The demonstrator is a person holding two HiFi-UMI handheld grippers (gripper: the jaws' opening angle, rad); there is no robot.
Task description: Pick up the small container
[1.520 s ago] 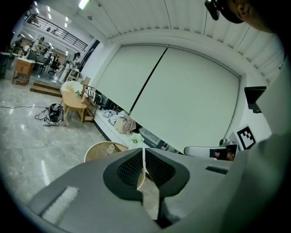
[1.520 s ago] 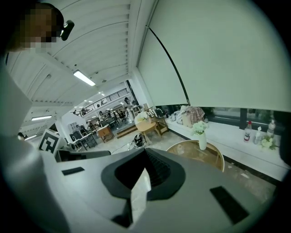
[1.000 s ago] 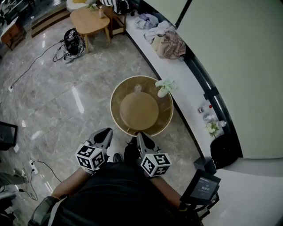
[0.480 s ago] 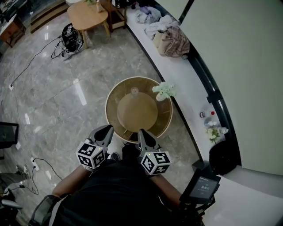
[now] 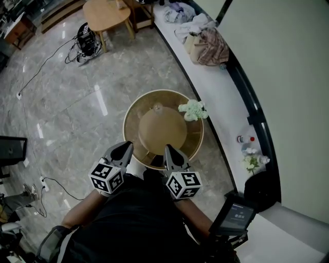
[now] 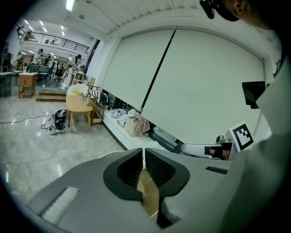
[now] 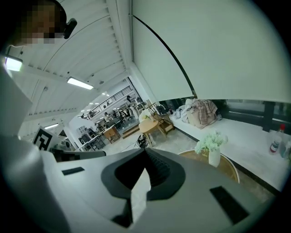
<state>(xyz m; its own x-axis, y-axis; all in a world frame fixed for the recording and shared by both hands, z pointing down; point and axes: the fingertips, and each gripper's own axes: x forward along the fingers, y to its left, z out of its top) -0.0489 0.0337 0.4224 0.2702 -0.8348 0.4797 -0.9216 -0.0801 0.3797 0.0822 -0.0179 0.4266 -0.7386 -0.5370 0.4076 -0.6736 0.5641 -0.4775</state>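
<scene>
A small clear container (image 5: pixel 158 108) stands on the raised centre disc of a round wooden table (image 5: pixel 134 110). Beside it, at the table's right rim, is a white vase of pale green flowers (image 5: pixel 193 109), also in the right gripper view as the vase (image 7: pixel 212 149). My left gripper (image 5: pixel 125 147) is shut and empty just outside the table's near rim. My right gripper (image 5: pixel 169 150) is shut and empty over the near rim. The container is far ahead of both. In the gripper views the left gripper (image 6: pixel 143 151) and right gripper (image 7: pixel 145 154) each show their pads meeting.
A long white ledge (image 5: pixel 216 97) runs along the right wall with heaped clothes (image 5: pixel 208 43), bottles (image 5: pixel 245 139) and a small flower pot (image 5: pixel 251 163). A second wooden table (image 5: pixel 105 13) and a bag with cables (image 5: pixel 85 38) stand far off on the marble floor.
Both grippers and the person have moved forward to the round table; its near rim now lies at the fingertips. Both jaws stayed shut.
</scene>
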